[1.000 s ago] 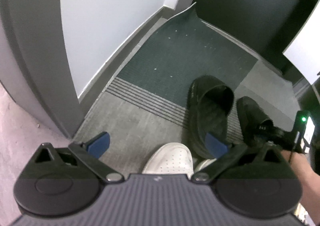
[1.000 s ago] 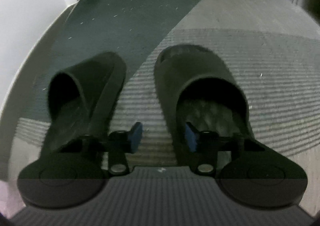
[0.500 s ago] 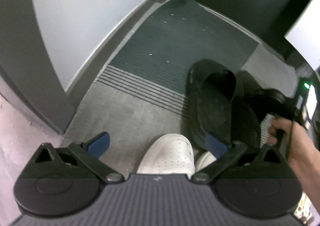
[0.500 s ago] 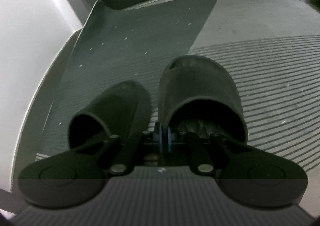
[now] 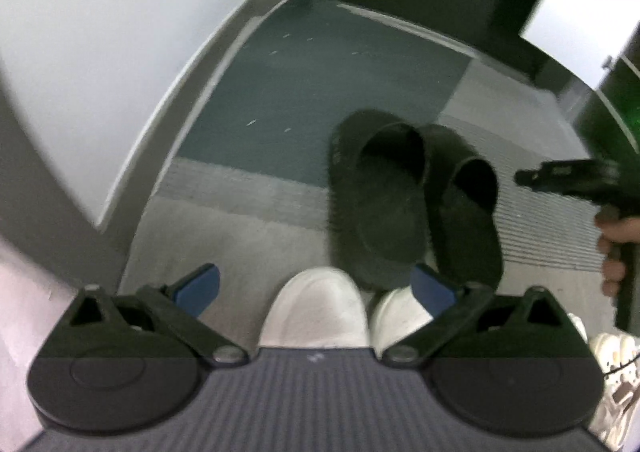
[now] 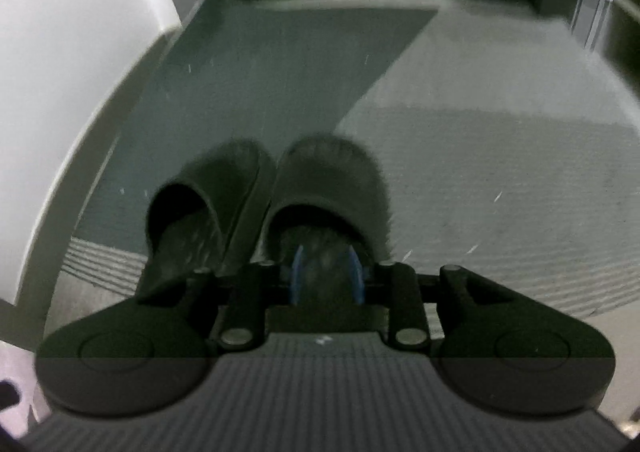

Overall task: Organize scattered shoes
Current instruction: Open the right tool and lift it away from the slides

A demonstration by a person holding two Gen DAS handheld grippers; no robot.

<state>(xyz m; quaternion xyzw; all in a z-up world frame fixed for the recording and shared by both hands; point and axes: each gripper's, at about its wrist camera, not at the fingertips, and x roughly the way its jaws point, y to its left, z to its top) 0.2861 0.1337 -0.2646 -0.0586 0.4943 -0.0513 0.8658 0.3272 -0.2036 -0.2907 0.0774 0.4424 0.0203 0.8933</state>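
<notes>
— Fingers of the left gripper point(image 5: 316, 290) stand wide apart, holding nothing. Black slippers point(image 5: 412, 204) lie side by side just ahead of the right finger; white shoes point(image 5: 316, 312) sit between the fingers. This gripper points steeply down.

— And the right gripper point(image 6: 326, 272)?

— Its jaws have just been opening; nothing is gripped, and the right slipper's heel point(image 6: 320, 264) shows between the pads, seemingly below. I judge the slippers light, soft, bendable; take the heel edge.

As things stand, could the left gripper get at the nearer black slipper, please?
Probably yes: the left gripper is open, and the near black slipper lies just ahead, uncovered. The white shoe below might crowd the approach.
</notes>
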